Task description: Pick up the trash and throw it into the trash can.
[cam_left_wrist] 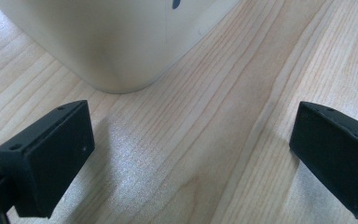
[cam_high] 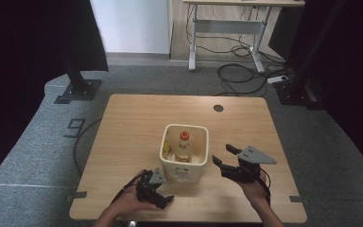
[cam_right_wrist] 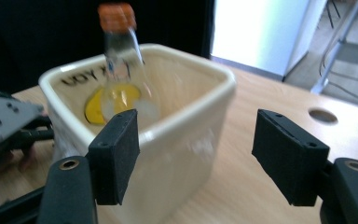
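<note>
High view shows a cream bin [cam_high: 184, 153] near the middle of the tabletop [cam_high: 132, 118], with an orange-capped bottle [cam_high: 184, 145] standing upright inside it, so the bin's walls keep the bottle from tipping. At about 7 o'clock from the bin, the left gripper [cam_high: 163, 197] lies low over the wood, jaws apart and empty, just beside the bin's near corner. At about 3 o'clock, the right gripper [cam_high: 223, 157] is held level, jaws apart and aimed at the bin's side, likely to steady or shift it.
</note>
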The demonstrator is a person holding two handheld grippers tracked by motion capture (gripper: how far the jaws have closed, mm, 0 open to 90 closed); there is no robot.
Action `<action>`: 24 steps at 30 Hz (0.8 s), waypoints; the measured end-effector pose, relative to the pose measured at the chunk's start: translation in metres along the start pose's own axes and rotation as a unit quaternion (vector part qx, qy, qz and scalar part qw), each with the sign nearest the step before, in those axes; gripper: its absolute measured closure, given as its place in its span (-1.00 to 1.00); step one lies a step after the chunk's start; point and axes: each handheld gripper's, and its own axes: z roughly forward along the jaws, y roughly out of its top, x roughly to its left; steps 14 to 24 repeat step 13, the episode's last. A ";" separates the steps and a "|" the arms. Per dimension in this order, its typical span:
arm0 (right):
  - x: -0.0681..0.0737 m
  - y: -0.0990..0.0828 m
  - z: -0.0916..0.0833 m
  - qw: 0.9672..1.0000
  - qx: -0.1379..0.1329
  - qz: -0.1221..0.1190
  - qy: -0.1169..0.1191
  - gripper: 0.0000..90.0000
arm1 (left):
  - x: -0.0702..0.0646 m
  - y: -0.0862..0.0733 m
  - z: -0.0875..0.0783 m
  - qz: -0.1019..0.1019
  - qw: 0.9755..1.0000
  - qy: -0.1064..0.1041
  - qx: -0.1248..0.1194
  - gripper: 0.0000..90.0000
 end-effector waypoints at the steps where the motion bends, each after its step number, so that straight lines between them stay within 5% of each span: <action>1: -0.002 -0.004 -0.003 1.000 0.003 0.005 -0.004 -0.31 | 0.000 0.000 0.000 0.000 1.000 0.000 -0.001 -1.00; 12: -0.014 -0.038 -0.017 0.999 0.013 0.035 -0.012 -0.32 | 0.000 0.000 0.001 -0.001 1.000 0.001 -0.002 -1.00; 24: -0.015 -0.039 -0.017 0.999 0.012 0.037 -0.012 -0.32 | 0.000 0.000 0.001 -0.001 1.000 0.001 -0.002 -1.00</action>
